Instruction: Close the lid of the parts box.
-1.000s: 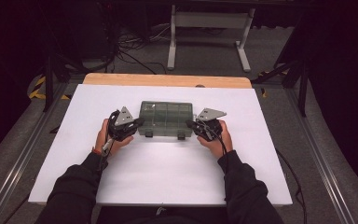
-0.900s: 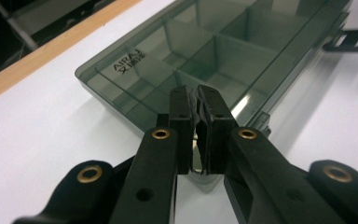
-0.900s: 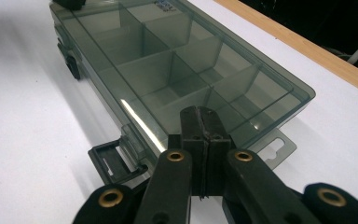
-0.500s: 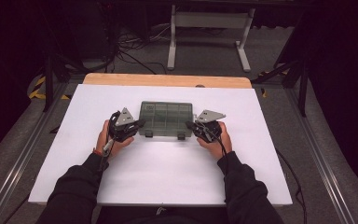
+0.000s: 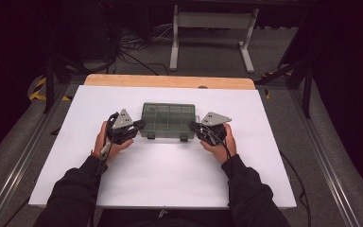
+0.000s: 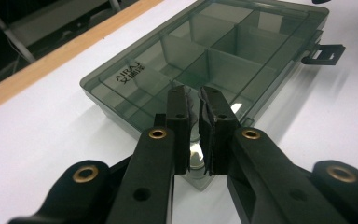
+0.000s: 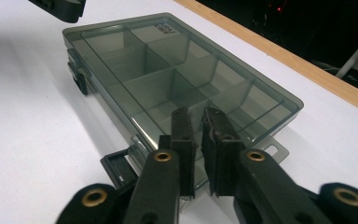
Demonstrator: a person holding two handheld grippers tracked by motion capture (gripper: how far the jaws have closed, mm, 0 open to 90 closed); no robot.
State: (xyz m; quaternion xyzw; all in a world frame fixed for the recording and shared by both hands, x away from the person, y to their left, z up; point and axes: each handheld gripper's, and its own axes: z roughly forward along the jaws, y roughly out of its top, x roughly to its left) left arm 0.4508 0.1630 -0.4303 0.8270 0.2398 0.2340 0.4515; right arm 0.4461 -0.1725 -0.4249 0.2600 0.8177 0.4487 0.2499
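Overhead plus close, perhaps low — shared box point(image 5: 168, 119)

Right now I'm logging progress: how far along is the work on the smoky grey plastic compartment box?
Done: both latches look flipped outward, one showing at, another at. In hand: the left gripper and right gripper, jaws just parting slightly, sit at the ends of the smoky grey plastic compartment box. Left: its clear lid remains down.

The near corner of the box point(image 6: 205, 60) at six o'clock in the left gripper view is hidden behind the left gripper point(image 6: 194, 100). In the right gripper view the right gripper point(image 7: 198, 119) covers the box's near edge, and a latch point(image 7: 116, 170) at seven o'clock is partly covered. The lid lettering point(image 6: 129, 73) is too blurred to read surely.
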